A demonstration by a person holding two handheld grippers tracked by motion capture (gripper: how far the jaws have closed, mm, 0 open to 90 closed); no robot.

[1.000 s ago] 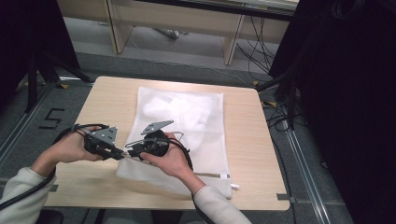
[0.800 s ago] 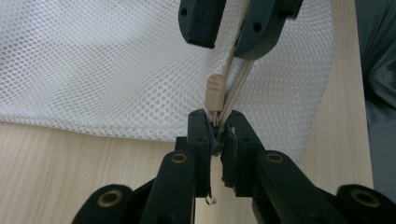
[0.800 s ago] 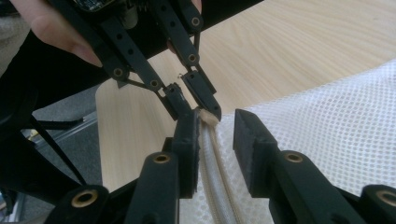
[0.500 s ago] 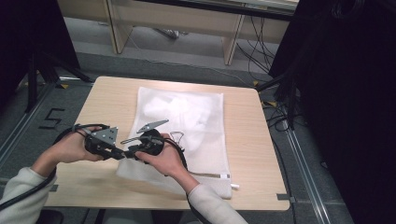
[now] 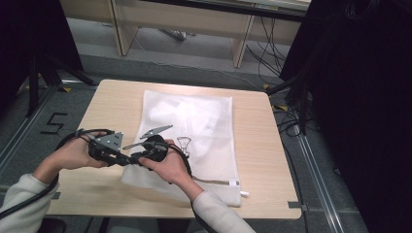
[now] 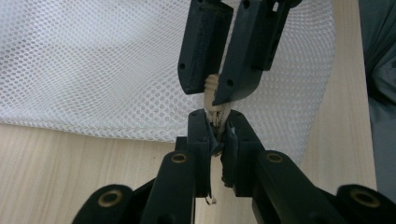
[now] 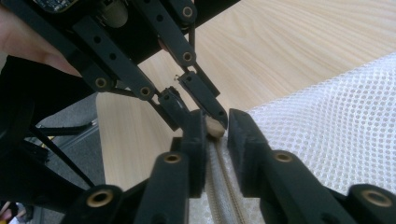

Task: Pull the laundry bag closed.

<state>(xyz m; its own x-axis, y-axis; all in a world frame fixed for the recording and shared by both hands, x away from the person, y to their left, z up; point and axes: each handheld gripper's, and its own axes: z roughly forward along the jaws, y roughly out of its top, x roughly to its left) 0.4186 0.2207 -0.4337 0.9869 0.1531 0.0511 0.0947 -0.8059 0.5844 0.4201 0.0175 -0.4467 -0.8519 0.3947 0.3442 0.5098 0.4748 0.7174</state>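
A white mesh bag (image 5: 194, 121) lies flat on the wooden table (image 5: 262, 160), with white cloth (image 5: 175, 114) inside it. Both grippers meet tip to tip at its near left corner. My left gripper (image 5: 130, 159) (image 6: 217, 119) is shut on the cream end of the zipper tape (image 6: 215, 114). My right gripper (image 5: 138, 156) (image 7: 216, 121) faces it, shut on the cream zipper pull (image 6: 211, 84) just beyond. The zipper (image 7: 224, 186) runs back between the right gripper's jaws. The mesh (image 6: 93, 60) (image 7: 336, 102) spreads out behind the tips.
A thin black wire loop (image 5: 183, 143) rests on the bag beside the right hand. The bag's far zipper end with a white tab (image 5: 243, 193) lies near the table's front edge. Bare wood lies left of the bag (image 5: 111, 104). Desk legs and cables stand on the floor beyond.
The right hand has edged left toward the left gripper, bringing the two sets of tips together at the bag's corner. The left hand has barely shifted.
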